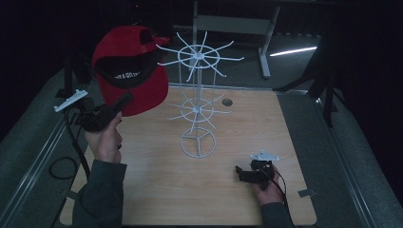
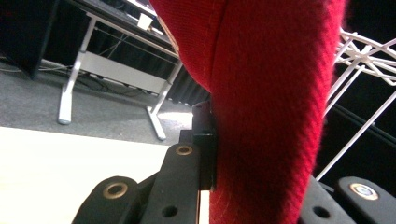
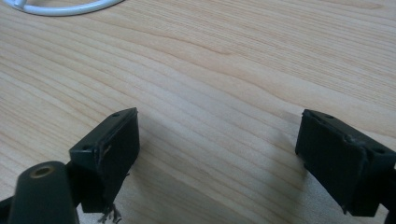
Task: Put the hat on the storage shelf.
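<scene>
Two grippers were in play over a wooden table (image 1: 157,190). The left gripper (image 1: 124,100) was raised at the table's left edge, its jaws clamped on the brim of a red cap (image 1: 129,71). The cap was held up in the air, tilted, with its dark inner band facing the camera. It sat just left of the white wire rack (image 1: 197,99), near the upper ring of prongs; whether the cap touched a prong was not clear from the high view.

In the left gripper view, red knit fabric of the cap (image 2: 266,93) ran down between the two black jaws, with the left jaw pressed flat against it. White rods of the rack (image 2: 359,60) showed just beyond the cap on the right. A grey desk frame (image 2: 112,70) stood on the floor in the background.

The right gripper (image 1: 239,172) lay low near the table's right front, held in the right hand (image 1: 270,187), well apart from the rack and the cap. In the right gripper view its jaws stood wide apart with nothing between them, just bare table (image 3: 224,84) underneath. The rack's round base ring (image 3: 60,7) cut across the top left corner there.

The rack stood upright mid-table: a ring base, one central post, two tiers of prongs. No item hung on any prong. The left hand (image 1: 107,140) gripped its tool from below, with a dark sleeve at the bottom edge.
</scene>
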